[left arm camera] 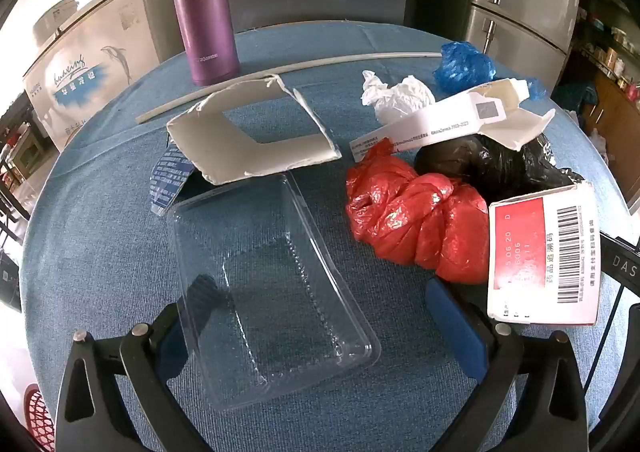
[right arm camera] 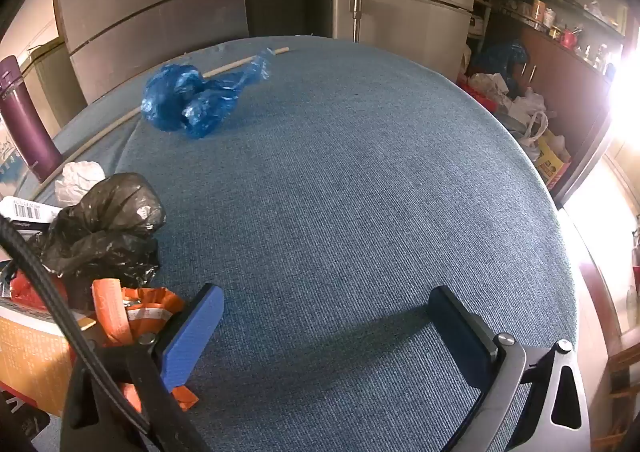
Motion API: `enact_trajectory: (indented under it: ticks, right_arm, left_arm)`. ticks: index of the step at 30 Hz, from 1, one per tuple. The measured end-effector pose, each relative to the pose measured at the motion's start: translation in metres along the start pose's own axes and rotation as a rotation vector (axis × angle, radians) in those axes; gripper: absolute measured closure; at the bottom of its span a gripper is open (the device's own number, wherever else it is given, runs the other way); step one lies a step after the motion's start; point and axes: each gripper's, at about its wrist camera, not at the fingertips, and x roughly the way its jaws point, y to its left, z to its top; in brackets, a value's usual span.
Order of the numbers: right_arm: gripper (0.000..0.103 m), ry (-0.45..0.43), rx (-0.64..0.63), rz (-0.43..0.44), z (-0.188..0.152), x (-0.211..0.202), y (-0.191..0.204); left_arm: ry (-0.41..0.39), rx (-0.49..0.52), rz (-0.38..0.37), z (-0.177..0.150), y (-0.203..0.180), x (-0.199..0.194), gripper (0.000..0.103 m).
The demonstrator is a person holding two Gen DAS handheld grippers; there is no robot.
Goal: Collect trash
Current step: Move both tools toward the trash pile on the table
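Note:
Trash lies on a round blue table (left arm camera: 104, 236). A clear plastic tray (left arm camera: 272, 292) sits between the fingers of my open left gripper (left arm camera: 320, 304); its left finger shows through the tray wall. Beyond lie torn white cardboard (left arm camera: 256, 132), a red bag (left arm camera: 412, 220), a black bag (left arm camera: 488, 164), a white box strip (left arm camera: 452, 116), crumpled white paper (left arm camera: 396, 96), a blue bag (left arm camera: 464, 66) and a red-white medicine box (left arm camera: 544, 256). My right gripper (right arm camera: 324, 316) is open and empty over bare cloth; the blue bag (right arm camera: 192, 100) and black bag (right arm camera: 104, 224) lie to its left.
A purple flask (left arm camera: 204, 8) stands at the table's far edge, with a long white stick (left arm camera: 280, 70) lying beside it. An orange wrapper (right arm camera: 132, 316) and a yellow-brown box (right arm camera: 32, 360) lie by my right gripper's left finger. Refrigerators and shelves stand behind the table.

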Motion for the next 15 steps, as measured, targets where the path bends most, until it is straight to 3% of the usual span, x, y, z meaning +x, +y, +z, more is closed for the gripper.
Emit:
enact_trajectory:
  ticks: [15]
  right_arm:
    - [0.0,0.002,0.016,-0.014,-0.0088,-0.0084,0.0015]
  left_arm:
    - [0.006,-0.002,-0.001,0.0008,-0.0007,0.0003,0.0]
